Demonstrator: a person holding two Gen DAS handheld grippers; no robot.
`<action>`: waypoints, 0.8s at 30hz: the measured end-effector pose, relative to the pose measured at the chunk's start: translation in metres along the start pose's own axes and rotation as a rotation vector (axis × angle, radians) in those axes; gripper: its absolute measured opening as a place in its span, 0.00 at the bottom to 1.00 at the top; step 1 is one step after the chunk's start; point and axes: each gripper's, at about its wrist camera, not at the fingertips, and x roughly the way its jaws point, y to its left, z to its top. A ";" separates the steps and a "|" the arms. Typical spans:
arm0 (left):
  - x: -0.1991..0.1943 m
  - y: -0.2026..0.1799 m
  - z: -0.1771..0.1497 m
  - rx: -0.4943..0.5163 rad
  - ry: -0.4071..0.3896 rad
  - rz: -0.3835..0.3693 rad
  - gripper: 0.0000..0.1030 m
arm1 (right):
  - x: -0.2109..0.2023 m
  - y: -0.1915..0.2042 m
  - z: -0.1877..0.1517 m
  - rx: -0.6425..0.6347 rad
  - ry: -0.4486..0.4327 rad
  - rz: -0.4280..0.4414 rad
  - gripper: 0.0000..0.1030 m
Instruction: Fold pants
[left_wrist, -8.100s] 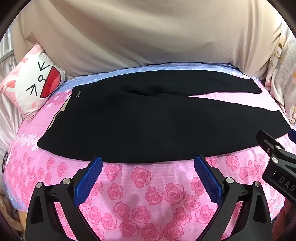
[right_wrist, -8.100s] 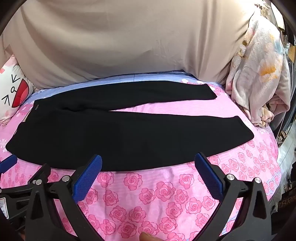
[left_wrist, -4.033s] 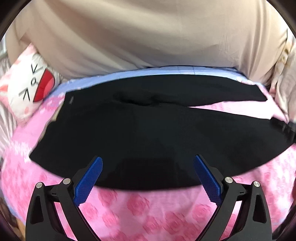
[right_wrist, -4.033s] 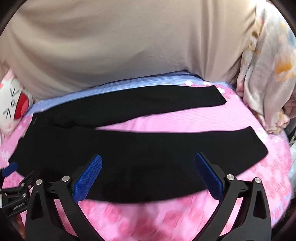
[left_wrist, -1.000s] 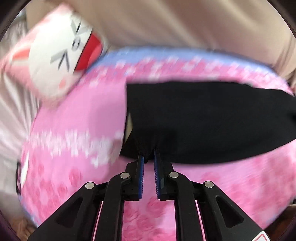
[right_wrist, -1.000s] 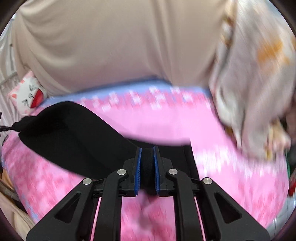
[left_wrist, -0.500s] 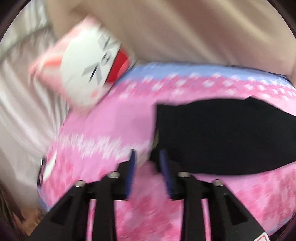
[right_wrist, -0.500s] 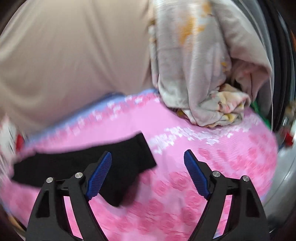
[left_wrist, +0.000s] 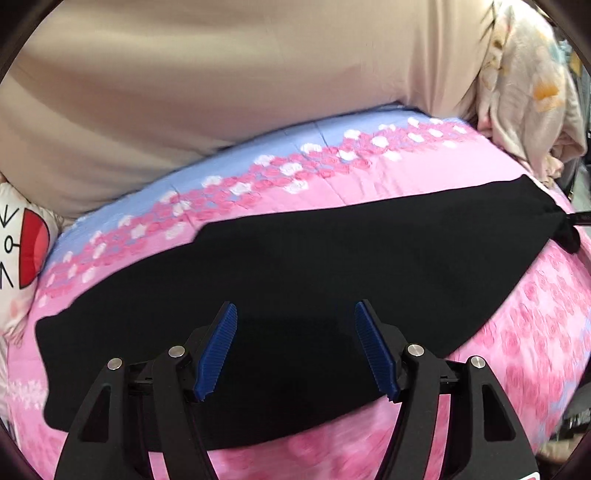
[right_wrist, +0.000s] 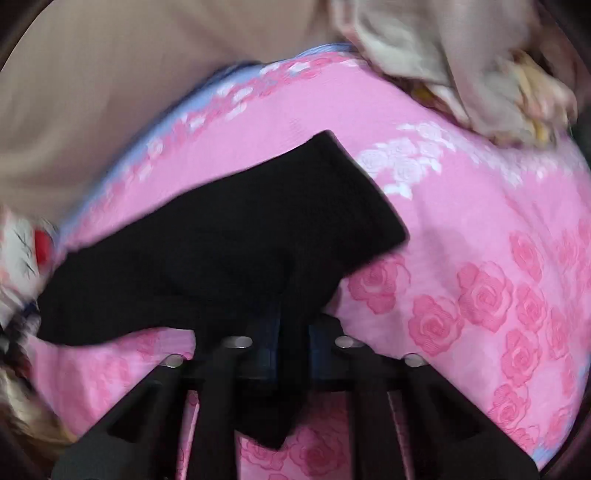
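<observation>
Pants (right_wrist: 229, 236) pinched in right gripper's (right_wrist: 291, 343) jaws.

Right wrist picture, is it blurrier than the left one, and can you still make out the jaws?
Right wrist view: motion-smeared throughout, the right gripper dark and soft, jaws shut on the pants. Left wrist view: mostly sharp, left gripper crisp with jaws open, bedsheet blurred only at the bottom; fisheye bulges both.

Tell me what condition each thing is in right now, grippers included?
Black pants: lying on the bed, legs folded together into one long strip.
Left gripper: open, holding nothing, over the pants.
Right gripper: shut on the pants' cuff end.
Cartoon pillow: resting at the bed's edge.
</observation>
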 end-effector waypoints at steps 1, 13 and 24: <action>0.003 -0.002 0.002 -0.007 0.012 0.000 0.62 | -0.021 0.012 0.012 -0.076 -0.069 -0.037 0.06; 0.034 -0.020 0.010 -0.019 0.053 0.156 0.68 | 0.010 -0.039 0.048 -0.008 -0.159 -0.141 0.49; 0.054 -0.036 0.013 -0.013 0.088 0.162 0.72 | 0.000 -0.029 0.033 0.044 -0.157 -0.035 0.72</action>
